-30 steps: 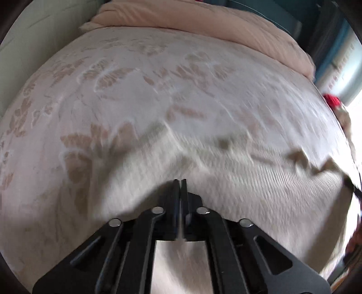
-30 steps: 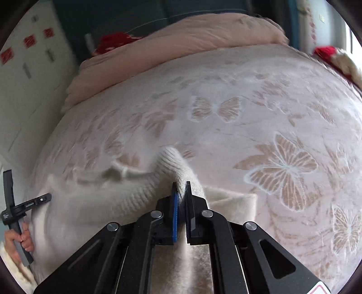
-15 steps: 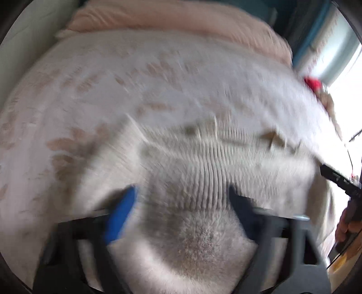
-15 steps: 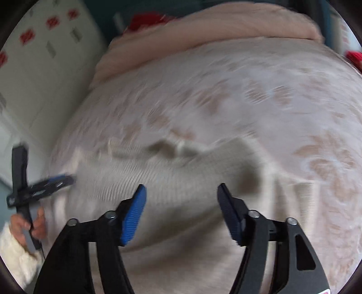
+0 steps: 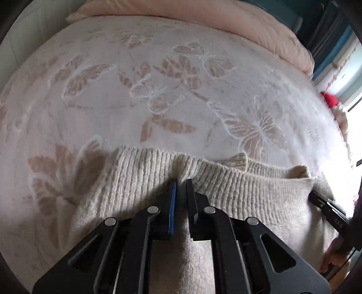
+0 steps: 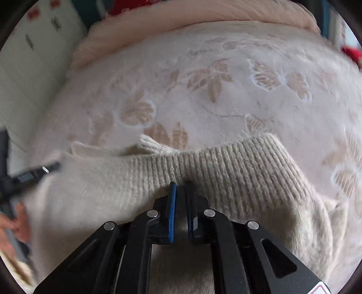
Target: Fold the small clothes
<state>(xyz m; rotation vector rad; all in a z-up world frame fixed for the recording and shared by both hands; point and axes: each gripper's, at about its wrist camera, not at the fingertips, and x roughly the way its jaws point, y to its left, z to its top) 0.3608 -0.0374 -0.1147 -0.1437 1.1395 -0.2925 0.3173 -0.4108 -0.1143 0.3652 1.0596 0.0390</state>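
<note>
A cream ribbed knit sweater (image 5: 237, 190) lies on the bed, its ribbed hem facing away from me. My left gripper (image 5: 181, 181) is shut on the hem near the sweater's left side. My right gripper (image 6: 181, 182) is shut on the ribbed hem of the sweater (image 6: 237, 171) near its right side. Each gripper shows at the edge of the other's view: the right gripper (image 5: 328, 214) at the right of the left wrist view, the left gripper (image 6: 29, 176) at the left of the right wrist view. The fabric pinched between the jaws bunches into a small fold.
The bed is covered by a pale pink blanket with butterfly patterns (image 5: 158, 95). A peach duvet roll (image 5: 203, 15) lies along the far edge. A red object (image 5: 329, 99) sits at the far right. A white wall panel (image 6: 27, 67) stands at the left.
Both grippers were shut a second ago, opened wide half a second ago, and have now shut again on the ribbed hem. The sweater now lies flatter.
</note>
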